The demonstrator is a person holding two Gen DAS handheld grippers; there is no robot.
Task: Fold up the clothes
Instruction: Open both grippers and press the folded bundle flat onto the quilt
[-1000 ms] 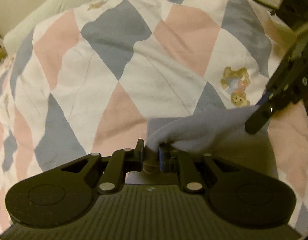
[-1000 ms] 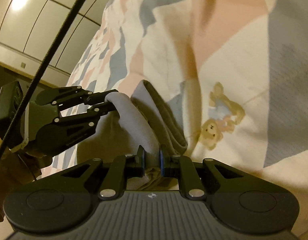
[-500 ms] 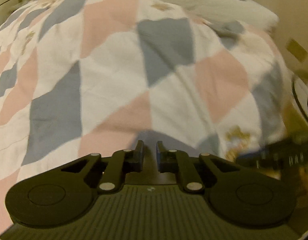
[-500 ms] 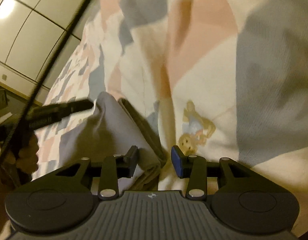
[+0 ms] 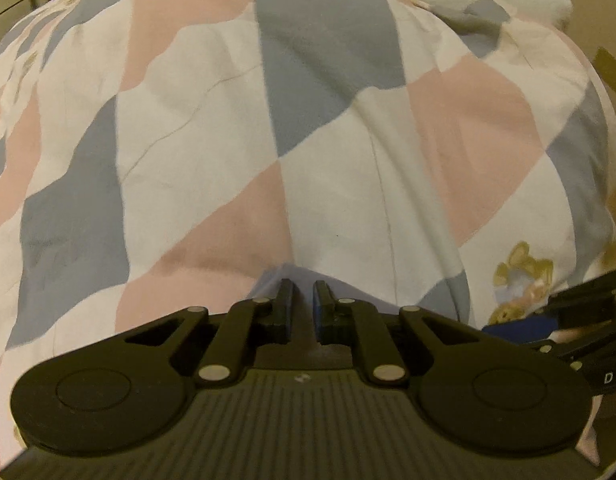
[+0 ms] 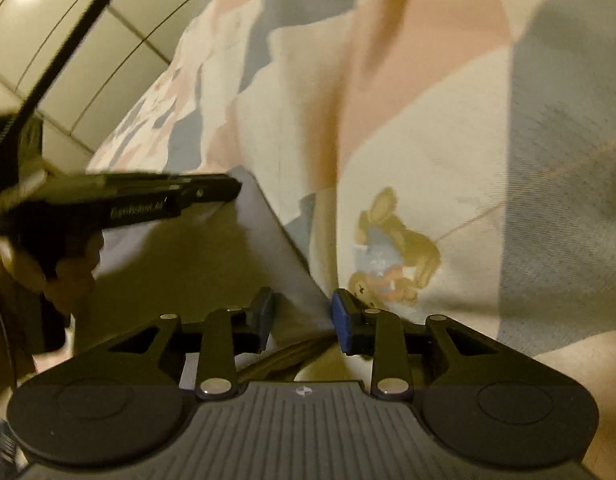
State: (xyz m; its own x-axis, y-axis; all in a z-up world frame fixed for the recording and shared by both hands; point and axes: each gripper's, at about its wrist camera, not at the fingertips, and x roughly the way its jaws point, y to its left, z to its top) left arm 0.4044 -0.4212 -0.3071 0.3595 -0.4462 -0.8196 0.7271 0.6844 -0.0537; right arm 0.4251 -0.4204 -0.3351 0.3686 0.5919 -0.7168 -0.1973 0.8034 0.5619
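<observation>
A: How many items appear across the two wrist views?

B: Two grippers, one garment, one bed cover and one cable. The left gripper (image 5: pixel 303 304) and the right gripper (image 6: pixel 304 314) are both black two-finger tools. The garment is a single folded grey cloth (image 6: pixel 268 248), lying flat on a quilt (image 5: pixel 212 140) printed with pink, grey and white diamonds. Two teddy-bear prints show in the left wrist view at about 3 to 4 o'clock, and one bear print (image 6: pixel 391 248) in the right wrist view. A black cable (image 6: pixel 56 60) crosses the right wrist view at 10 o'clock.

A: How do the fingers stand?

B: The left gripper's fingers are parted by a narrow gap with nothing clamped between them. The right gripper's fingers are spread wide and grip nothing.

A: Where does the cloth lie relative to the fingers?

B: In the left wrist view a small pale grey edge of the cloth (image 5: pixel 268 280) shows just beyond the fingertips at 12 o'clock, mostly hidden under the gripper body. In the right wrist view the cloth's folded edge runs diagonally from 11 o'clock down into the gap between the open fingers; whether either pad touches it cannot be told. The left gripper (image 6: pixel 212 194), held by a hand (image 6: pixel 48 268), hangs over the cloth's far corner at 9 to 10 o'clock.
</observation>
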